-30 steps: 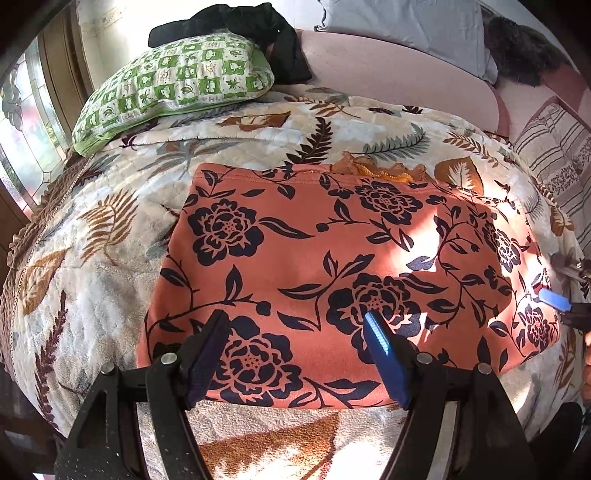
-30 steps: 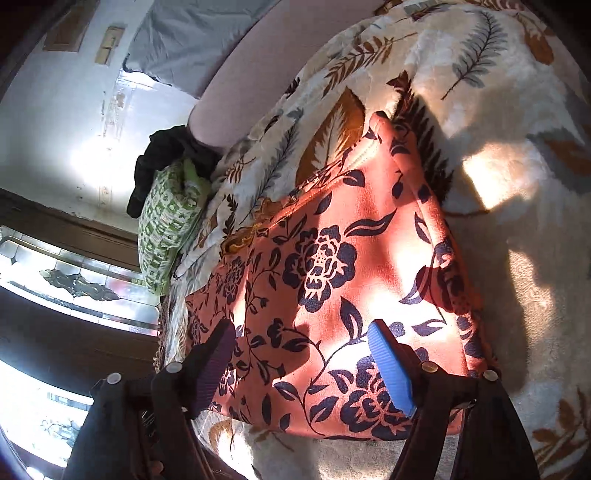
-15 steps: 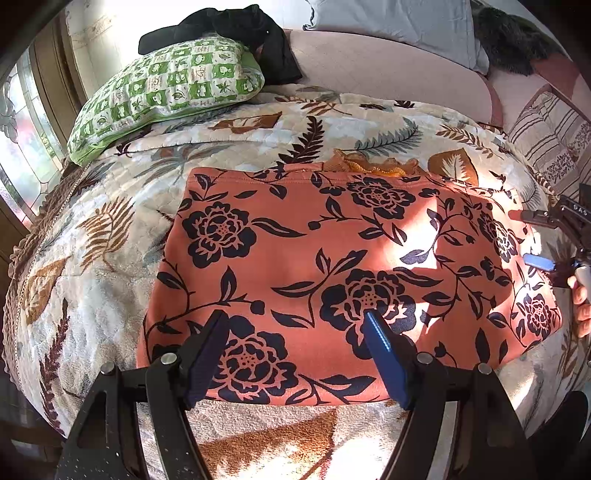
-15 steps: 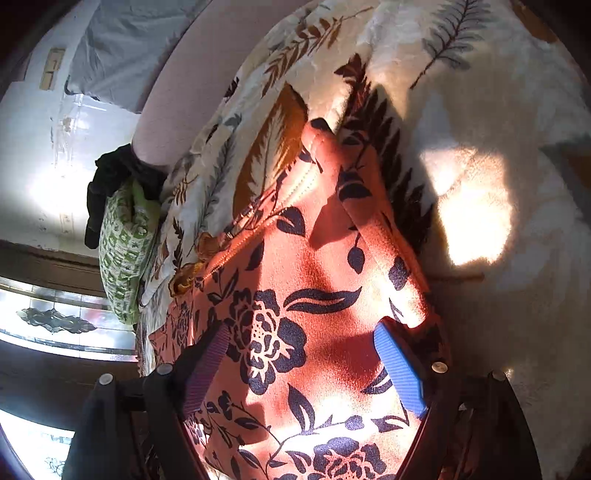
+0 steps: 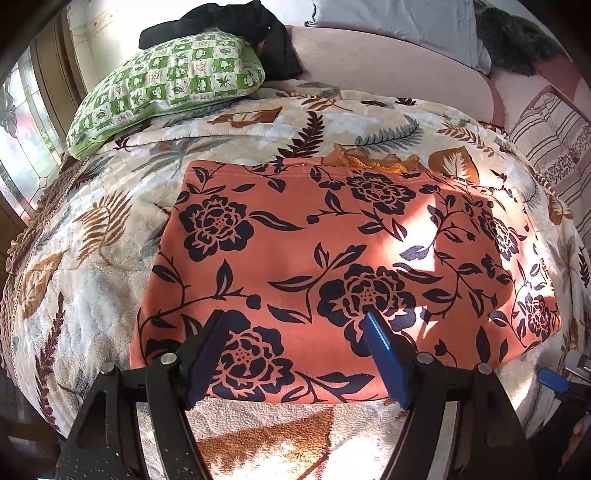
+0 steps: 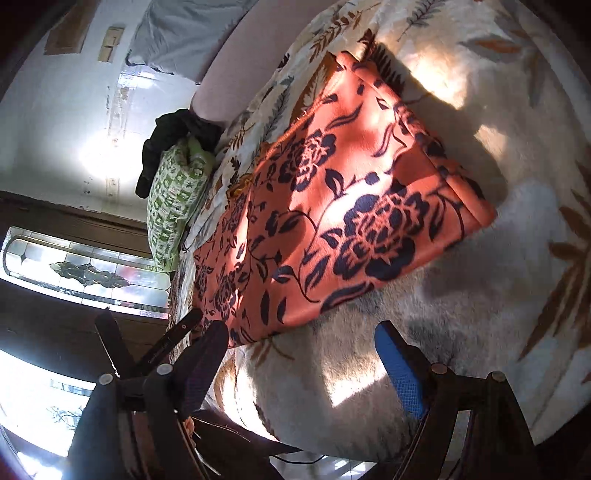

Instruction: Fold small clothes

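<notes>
An orange garment with a dark floral print (image 5: 332, 258) lies flat as a folded rectangle on the leaf-patterned bedspread (image 5: 92, 258). It also shows in the right wrist view (image 6: 332, 206). A yellow frilly edge (image 5: 369, 162) sticks out at its far side. My left gripper (image 5: 295, 336) is open and empty, its fingers over the garment's near edge. My right gripper (image 6: 303, 354) is open and empty, off the garment's near right corner, above bare bedspread (image 6: 461, 314). Its blue pad shows at the lower right of the left wrist view (image 5: 552, 380).
A green checked pillow (image 5: 166, 85) with a black garment (image 5: 229, 22) on it lies at the far left. A pink headboard cushion (image 5: 388, 66) and a grey pillow (image 5: 399, 18) are behind. A striped pillow (image 5: 554, 140) is at the right. Stained-glass windows (image 6: 85, 273) are to the left.
My right gripper has drawn back from over the garment's right end to beyond its near right corner. The left gripper has barely moved. The garment lies still.
</notes>
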### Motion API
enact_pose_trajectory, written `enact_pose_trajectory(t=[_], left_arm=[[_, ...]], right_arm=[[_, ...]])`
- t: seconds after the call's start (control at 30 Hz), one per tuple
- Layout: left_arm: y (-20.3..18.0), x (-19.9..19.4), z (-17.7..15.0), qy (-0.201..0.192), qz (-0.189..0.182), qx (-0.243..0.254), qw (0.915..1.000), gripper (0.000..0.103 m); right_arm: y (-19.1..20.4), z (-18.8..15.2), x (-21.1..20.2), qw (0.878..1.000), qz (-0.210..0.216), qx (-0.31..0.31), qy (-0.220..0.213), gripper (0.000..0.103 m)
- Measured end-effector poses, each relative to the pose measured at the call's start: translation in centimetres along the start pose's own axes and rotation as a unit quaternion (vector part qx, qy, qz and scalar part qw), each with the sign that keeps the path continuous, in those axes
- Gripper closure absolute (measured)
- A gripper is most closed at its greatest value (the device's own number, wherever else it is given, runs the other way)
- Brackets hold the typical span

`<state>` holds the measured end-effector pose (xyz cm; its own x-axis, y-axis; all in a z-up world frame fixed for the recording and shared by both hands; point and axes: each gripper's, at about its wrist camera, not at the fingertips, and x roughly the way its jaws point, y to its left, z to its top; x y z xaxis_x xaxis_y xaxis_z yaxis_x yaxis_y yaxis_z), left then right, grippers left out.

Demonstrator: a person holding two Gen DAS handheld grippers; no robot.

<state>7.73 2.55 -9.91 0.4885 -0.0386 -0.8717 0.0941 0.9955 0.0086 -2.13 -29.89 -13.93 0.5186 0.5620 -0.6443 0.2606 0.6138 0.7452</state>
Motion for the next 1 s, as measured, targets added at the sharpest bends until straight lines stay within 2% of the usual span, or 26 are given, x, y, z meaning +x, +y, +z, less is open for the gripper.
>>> enact_pose_trajectory(t=[0.07,0.13,0.33,0.47,0.73,1.0], left_arm=[[-0.2,-0.2,0.0,0.001,-0.001,0.004,1.0,0.027],[-0.3,-0.4,-0.1,-0.002,0.002,0.007,1.0,0.027],[-0.1,-0.3,0.0,0.001,0.002,0.003,1.0,0.027],[-0.2,0.1,-0.1,0.006,0.001,0.003,1.0,0.026],[0.0,0.8,-0.2,0.012,0.0,-0.003,0.9999,0.021],[-1.0,1.8,0.4,0.021,0.003,0.007,0.9997,0.021]], right_arm=[[-1.7,-0.2,0.2,0.999,-0.01,0.034,-0.005,0.019],[-2.7,0.3,-0.1,0.998,0.005,0.06,-0.018,0.019],[-3.5,2.2,-1.0,0.994,-0.004,0.095,-0.057,0.019],[-4.3,3.1,-0.9,0.989,0.01,0.132,-0.069,0.019],[-4.3,4.2,-0.9,0.984,0.014,0.153,-0.087,0.018],[-4.4,5.0,-0.7,0.981,0.015,0.167,-0.098,0.017]])
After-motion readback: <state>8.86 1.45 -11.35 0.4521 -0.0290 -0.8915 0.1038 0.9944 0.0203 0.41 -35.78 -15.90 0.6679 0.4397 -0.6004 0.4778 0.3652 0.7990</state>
